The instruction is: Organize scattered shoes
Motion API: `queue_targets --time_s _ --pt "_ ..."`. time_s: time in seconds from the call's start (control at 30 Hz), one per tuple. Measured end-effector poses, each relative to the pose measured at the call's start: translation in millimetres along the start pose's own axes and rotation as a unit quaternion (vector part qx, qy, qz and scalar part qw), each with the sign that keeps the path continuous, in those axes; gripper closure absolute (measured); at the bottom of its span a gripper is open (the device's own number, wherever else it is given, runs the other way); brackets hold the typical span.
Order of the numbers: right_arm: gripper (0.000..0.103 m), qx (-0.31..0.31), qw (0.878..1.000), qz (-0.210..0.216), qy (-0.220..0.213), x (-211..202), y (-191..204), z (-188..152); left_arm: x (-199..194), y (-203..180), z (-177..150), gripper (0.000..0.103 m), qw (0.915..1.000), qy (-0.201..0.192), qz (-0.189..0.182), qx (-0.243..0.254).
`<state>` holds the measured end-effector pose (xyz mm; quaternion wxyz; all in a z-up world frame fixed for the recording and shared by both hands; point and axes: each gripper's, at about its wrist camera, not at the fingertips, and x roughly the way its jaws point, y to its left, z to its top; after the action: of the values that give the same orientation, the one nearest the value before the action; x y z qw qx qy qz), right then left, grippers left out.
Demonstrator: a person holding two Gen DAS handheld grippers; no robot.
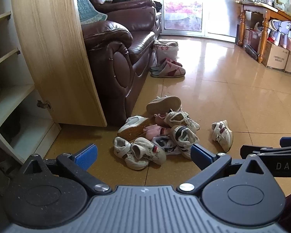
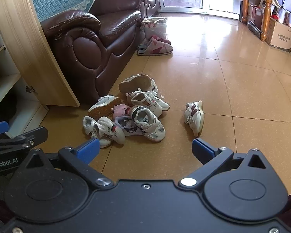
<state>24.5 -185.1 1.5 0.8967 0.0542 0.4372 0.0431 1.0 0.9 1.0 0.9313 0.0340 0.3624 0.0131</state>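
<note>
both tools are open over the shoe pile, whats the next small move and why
Probably lower the right tool toward the lone white and maroon sneaker. It lies apart from the shoe pile, on the right, with bare floor around it, so nothing tangles the grasp. Both tools are open and empty, and the left tool faces the heaped shoes, which overlap and look harder to separate.

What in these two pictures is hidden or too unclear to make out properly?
- Shoe pile: how many shoes there are; they overlap in both views.
- Cabinet shelves: contents dark, cut off by the left edge.
- Outside the glass door: washed out by glare.
- Carton print: too small to read.
- Left tongs, right tongs: the holder stays out of frame.
</note>
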Motion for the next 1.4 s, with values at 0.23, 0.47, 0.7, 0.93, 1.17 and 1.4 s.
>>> queue_targets --time_s 0.23,0.47,0.7,0.93,1.17,1.4 --pt "0.0 -0.003 1.0 0.006 -0.011 -5 -6 -6 0 3 4 0.0 1.0 0.002 0.0 0.002" --pt "0.0 0.0 1.0 0.005 -0.004 -2 -2 -2 -4 -3 1 0.0 1.0 -0.007 0.002 0.005" --pt "0.0 0.002 1.0 0.006 -0.005 -3 -2 -2 -2 -2 -2 0.0 1.0 -0.006 -0.004 0.002" --pt "0.0 0.002 1.0 0.004 -0.004 -4 -2 3 -3 1 0 0.0 0.9999 -0.004 -0.011 -0.001" --pt "0.0 0.004 1.0 0.002 -0.004 -4 -4 1 -2 2 2 0.0 0.9998 -0.002 -0.018 -0.005" --pt "0.0 0.004 1.0 0.002 -0.004 -4 -2 1 -2 1 0 0.0 0.9997 -0.002 -0.022 -0.008"
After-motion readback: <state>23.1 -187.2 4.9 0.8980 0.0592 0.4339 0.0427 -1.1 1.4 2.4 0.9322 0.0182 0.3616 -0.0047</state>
